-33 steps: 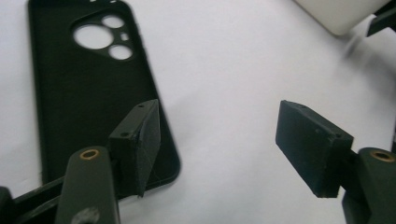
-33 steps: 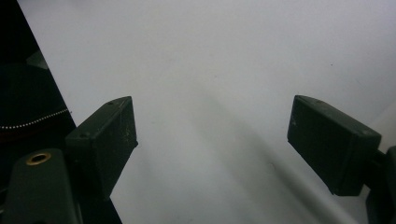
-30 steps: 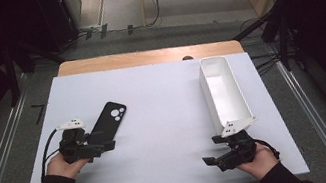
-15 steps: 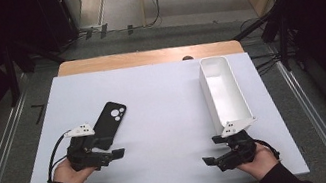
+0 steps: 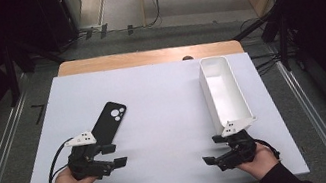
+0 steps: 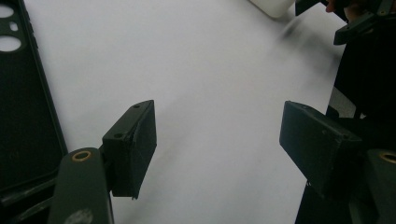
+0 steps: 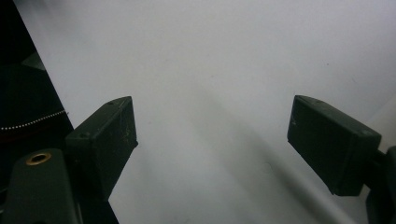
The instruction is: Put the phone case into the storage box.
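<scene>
Phone case (image 5: pixel 109 121), black with round camera cutouts, lies flat.

- A white rectangular surface (image 5: pixel 165 116) with a wooden strip along its far edge carries the things.
- A black rubbery phone case (image 5: pixel 109 122) with round camera holes lies flat left of centre.
- A long white plastic tray (image 5: pixel 224 92) sits by the right edge, lengthwise.
</scene>
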Available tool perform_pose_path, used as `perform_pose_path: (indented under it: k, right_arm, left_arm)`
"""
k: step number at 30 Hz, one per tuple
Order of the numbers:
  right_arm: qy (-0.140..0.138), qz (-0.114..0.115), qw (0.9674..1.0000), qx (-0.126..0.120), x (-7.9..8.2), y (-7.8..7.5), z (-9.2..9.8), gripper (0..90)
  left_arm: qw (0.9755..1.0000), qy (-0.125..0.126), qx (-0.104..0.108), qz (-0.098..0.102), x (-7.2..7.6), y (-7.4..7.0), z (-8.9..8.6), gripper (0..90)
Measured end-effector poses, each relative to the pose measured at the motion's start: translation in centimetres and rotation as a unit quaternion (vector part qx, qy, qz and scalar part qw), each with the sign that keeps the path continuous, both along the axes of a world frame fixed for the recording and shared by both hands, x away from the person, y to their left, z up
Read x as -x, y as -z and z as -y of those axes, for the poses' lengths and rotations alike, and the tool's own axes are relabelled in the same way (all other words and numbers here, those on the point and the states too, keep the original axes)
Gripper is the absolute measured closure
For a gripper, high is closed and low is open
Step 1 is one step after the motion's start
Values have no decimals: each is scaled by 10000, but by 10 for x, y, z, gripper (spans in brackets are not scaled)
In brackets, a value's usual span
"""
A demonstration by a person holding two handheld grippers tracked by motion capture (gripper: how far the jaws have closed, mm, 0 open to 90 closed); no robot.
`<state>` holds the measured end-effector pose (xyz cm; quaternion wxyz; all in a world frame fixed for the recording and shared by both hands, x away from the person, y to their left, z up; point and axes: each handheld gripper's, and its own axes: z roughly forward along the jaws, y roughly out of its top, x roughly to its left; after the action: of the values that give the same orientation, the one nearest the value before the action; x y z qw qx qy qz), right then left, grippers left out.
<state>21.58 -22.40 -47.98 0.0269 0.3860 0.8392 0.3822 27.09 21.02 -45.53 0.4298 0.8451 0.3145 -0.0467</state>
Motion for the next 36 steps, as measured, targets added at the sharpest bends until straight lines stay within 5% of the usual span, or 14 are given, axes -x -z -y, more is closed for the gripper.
perform_pose_path:
  k: [21, 36]
  right_arm:
    - [-45, -14, 10000, 13, 0, 0, 0, 142]
    - [-26, -17, 10000, 25, 2, 1, 1, 142]
  left_arm:
    - [9998, -12, -178, -10, 0, 2, -1, 275]
    - [9993, -315, -197, 86, -8, 0, -15, 274]
